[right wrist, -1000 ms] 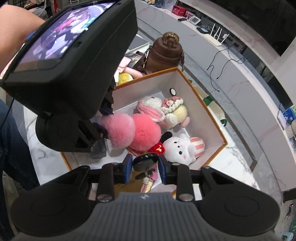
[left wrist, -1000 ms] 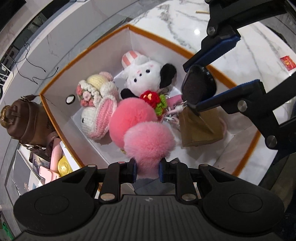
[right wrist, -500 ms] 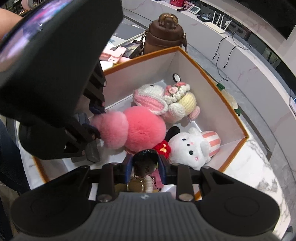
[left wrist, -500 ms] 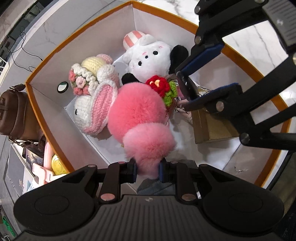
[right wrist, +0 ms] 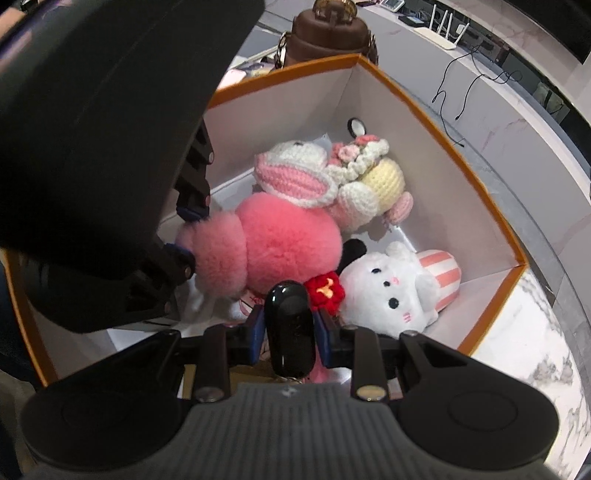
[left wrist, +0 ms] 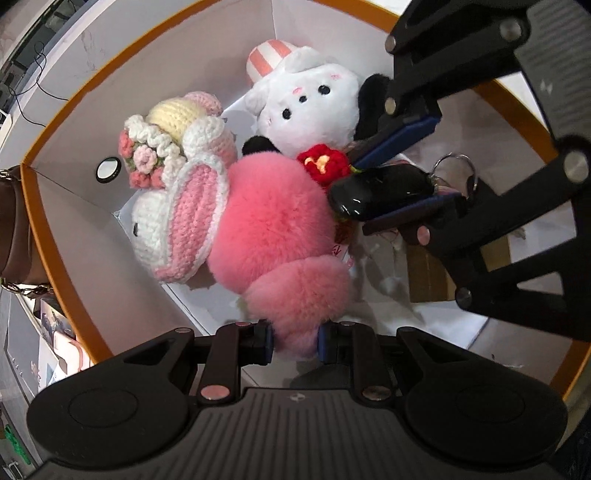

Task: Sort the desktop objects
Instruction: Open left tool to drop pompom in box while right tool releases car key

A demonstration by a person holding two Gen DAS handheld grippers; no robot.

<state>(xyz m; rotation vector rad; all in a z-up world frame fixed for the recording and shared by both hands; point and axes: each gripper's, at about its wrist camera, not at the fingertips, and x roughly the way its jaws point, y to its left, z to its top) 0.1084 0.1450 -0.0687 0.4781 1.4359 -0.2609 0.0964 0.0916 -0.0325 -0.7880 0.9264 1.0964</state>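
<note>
Left wrist view: left gripper (left wrist: pixel 294 338) is clamped on the pink pompom (left wrist: pixel 273 225), right gripper (right wrist: pixel 290 334) on the black key fob (right wrist: pixel 290 325), both inside the box (right wrist: pixel 436 155). If released together, keyring and fur could tangle.

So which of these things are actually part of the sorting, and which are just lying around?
Part of the job:
- pink pompom, held by the left gripper
- black key fob, held by the right gripper
- orange-rimmed box
- white plush and crochet toys inside it

Just lying about:
- brown bag
- cables
</note>
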